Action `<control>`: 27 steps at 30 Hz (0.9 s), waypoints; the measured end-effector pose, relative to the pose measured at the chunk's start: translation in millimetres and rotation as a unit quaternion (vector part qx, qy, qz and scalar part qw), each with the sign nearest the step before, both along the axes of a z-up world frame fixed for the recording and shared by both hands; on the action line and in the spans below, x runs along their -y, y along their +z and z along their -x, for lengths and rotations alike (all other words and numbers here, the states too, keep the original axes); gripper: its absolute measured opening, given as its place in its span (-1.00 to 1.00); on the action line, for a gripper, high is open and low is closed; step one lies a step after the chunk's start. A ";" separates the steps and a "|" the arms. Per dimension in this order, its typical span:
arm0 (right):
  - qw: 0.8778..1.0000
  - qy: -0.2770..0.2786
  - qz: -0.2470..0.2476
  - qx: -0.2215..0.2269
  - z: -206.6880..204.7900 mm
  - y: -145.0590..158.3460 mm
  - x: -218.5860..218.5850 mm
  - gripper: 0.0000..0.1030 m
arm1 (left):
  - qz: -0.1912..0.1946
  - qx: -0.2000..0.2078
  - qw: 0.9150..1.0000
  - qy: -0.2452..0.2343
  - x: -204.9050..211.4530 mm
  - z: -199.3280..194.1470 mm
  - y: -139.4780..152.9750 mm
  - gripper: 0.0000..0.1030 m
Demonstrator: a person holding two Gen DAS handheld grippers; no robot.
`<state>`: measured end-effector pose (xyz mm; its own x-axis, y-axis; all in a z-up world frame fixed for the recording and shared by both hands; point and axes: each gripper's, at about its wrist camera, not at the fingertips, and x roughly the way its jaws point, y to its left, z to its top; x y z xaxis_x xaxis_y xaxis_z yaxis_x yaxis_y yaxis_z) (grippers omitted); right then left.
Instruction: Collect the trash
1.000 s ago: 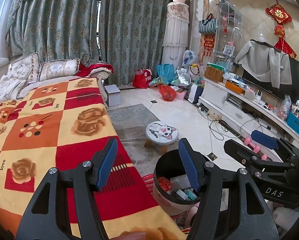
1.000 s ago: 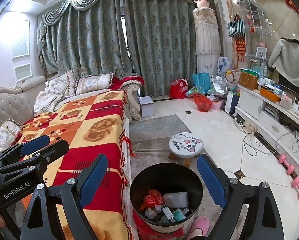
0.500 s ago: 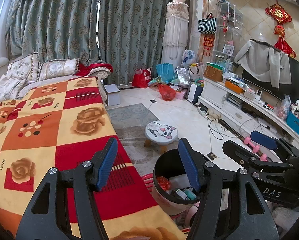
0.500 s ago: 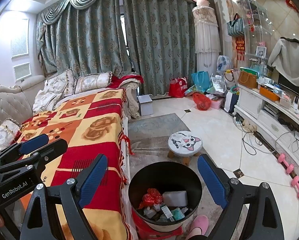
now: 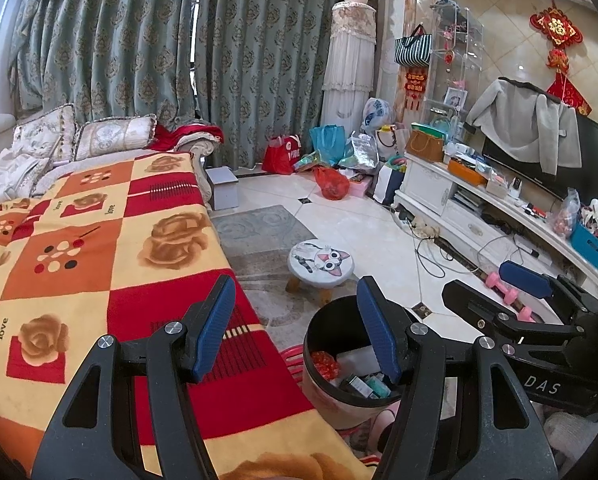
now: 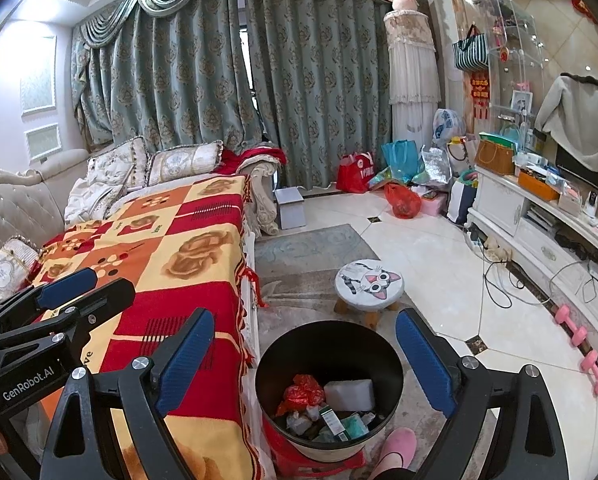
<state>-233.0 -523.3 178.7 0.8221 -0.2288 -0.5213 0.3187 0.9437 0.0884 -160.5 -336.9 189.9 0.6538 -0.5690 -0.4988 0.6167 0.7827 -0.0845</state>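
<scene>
A black round trash bin [image 6: 391, 384] stands on the floor beside the sofa and holds red wrapping, a white block and small boxes. It also shows in the left wrist view [image 5: 319, 332]. My right gripper [image 6: 305, 356] is open and empty, above the bin. My left gripper [image 5: 297, 328] is open and empty, over the sofa's edge, left of the bin. Each gripper shows in the other's view: the right gripper [image 5: 511, 300], the left gripper [image 6: 75, 296].
A sofa under a red and orange checked blanket [image 6: 171, 256] fills the left. A cat-face stool [image 6: 369, 284] stands beyond the bin on a grey rug [image 6: 311, 244]. A white TV cabinet [image 6: 539, 232], cables, pink dumbbells [image 6: 583, 344] and bags [image 6: 403, 200] line the right. A pink slipper [image 6: 397, 446] lies by the bin.
Both views have drifted slightly; the bin sits a little lower and nearer in the right wrist view. Both grippers stay open and empty.
</scene>
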 end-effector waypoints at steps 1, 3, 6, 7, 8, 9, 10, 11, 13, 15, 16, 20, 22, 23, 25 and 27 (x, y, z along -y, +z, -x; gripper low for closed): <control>1.000 0.000 0.000 0.000 0.1 0.0 0.0 0.77 | 0.000 0.000 1.000 0.000 0.1 0.1 0.0 0.21; 1.000 -0.001 0.000 -0.001 1.2 -0.9 0.5 0.77 | 0.000 -0.001 1.000 0.000 0.9 1.0 -1.0 0.21; 1.000 -0.002 -0.003 -0.001 2.3 -0.4 2.3 0.78 | 0.000 0.000 1.000 0.000 0.8 0.7 -0.7 0.21; 1.000 -0.002 -0.003 -0.002 1.2 0.1 2.6 0.78 | 0.000 -0.001 1.000 0.000 0.9 0.8 -0.7 0.21; 1.000 -0.002 -0.002 -0.002 1.1 0.2 2.6 0.78 | 0.001 -0.001 1.000 0.000 1.2 1.4 -0.9 0.21; 1.000 -0.002 -0.001 -0.002 1.1 0.2 2.7 0.78 | 0.001 -0.001 1.000 0.000 1.0 0.8 -0.6 0.21; 1.000 -0.002 -0.001 -0.003 1.2 0.2 4.0 0.78 | 0.000 -0.002 1.000 0.000 0.8 0.4 -0.6 0.21; 1.000 -0.002 -0.001 -0.003 1.0 0.4 3.8 0.78 | 0.000 -0.002 1.000 0.000 0.6 0.2 -0.6 0.21; 1.000 -0.002 -0.001 -0.003 1.1 0.4 3.9 0.78 | 0.000 -0.002 1.000 -0.001 0.3 0.9 -1.5 0.21; 1.000 -0.002 -0.001 -0.004 0.7 0.4 4.0 0.79 | 0.000 -0.002 1.000 -0.001 0.6 1.6 -2.2 0.21; 1.000 -0.002 -0.001 -0.004 1.6 -0.2 4.5 0.79 | 0.000 -0.002 1.000 -0.001 0.8 1.9 -2.2 0.21; 1.000 -0.003 -0.002 -0.005 2.5 -1.0 5.7 0.79 | 0.000 -0.002 1.000 0.000 0.7 1.4 -1.9 0.21; 1.000 -0.003 -0.001 -0.005 1.8 -0.6 5.3 0.79 | 0.000 -0.003 1.000 -0.001 0.6 1.3 -1.9 0.21; 1.000 -0.003 -0.001 -0.005 3.3 -1.4 6.3 0.79 | 0.000 -0.004 1.000 -0.001 1.5 3.4 -2.5 0.21; 1.000 -0.003 -0.002 -0.006 1.4 -0.4 5.3 0.79 | -0.001 -0.005 1.000 -0.001 2.2 4.4 -4.4 0.21; 1.000 -0.003 -0.002 -0.008 1.3 -1.6 5.9 0.79 | 0.000 -0.005 1.000 -0.001 2.2 4.3 -4.3 0.21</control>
<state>-234.3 -529.2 177.1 0.8126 -0.2313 -0.5350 0.3256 0.9414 0.0875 -164.8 -339.1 185.6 0.6476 -0.5699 -0.5057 0.6175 0.7814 -0.0899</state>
